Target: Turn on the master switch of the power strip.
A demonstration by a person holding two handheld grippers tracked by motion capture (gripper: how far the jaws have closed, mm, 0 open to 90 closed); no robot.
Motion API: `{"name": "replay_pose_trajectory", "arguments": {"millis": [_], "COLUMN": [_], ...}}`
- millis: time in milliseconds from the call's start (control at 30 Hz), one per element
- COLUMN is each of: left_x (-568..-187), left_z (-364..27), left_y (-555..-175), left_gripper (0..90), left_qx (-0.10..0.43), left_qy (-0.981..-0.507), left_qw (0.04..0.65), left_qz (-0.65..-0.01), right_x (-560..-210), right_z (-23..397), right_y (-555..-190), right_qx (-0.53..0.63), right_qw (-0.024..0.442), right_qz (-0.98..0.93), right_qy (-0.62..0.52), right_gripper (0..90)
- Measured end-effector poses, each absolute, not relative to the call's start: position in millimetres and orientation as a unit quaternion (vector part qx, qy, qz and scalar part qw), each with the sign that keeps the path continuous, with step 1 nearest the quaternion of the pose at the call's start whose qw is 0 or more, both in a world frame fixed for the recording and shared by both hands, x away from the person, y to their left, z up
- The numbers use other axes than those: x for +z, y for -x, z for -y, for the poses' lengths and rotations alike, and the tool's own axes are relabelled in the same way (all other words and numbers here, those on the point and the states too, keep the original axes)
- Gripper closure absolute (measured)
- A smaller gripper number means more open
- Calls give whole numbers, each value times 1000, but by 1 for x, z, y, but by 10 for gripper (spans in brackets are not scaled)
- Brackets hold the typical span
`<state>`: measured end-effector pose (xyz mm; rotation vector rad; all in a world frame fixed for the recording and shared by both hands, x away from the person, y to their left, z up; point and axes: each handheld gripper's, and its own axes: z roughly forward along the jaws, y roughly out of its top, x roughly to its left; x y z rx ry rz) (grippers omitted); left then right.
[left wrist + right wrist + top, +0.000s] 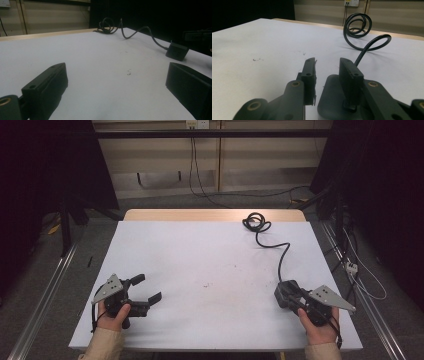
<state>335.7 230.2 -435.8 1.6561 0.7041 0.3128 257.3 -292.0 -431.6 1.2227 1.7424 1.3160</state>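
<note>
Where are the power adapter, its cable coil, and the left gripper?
power adapter [177, 51], left gripper view, top face.
cable coil [255, 221], high view, loop.
left gripper [149, 288], high view, between the open fingertips.

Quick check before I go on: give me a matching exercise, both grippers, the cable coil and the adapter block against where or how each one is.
Things:
1. left gripper
2. right gripper
3. cable coil
4. black adapter block

Places or states:
A. at the table's far edge, right of centre
B. near left, fingers spread wide, nothing between them
C. on the white sheet at the cable's near end
D. near right, fingers close together, right by the block

Pairs: 1-B, 2-D, 3-A, 4-C
</note>
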Motion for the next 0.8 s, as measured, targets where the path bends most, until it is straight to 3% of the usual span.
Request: {"name": "replay_pose_trajectory", "arguments": {"millis": [267, 800], "left_x": [-437, -437], "left_z": [-230, -230], "left_y": [-335, -335], "left_gripper": [37, 37], "left_qx": [134, 136], "left_qy": [-719, -719], "left_qw": [610, 610], "left_qz": [-304, -304], "right_x": [-431, -430], "right_z": [297, 304], "right_y": [-258, -258], "right_qx": [504, 500], "right_qw": [308, 302], "right_qz": [-661, -662], "right_qy": [-463, -469], "right_gripper": [768, 855]}}
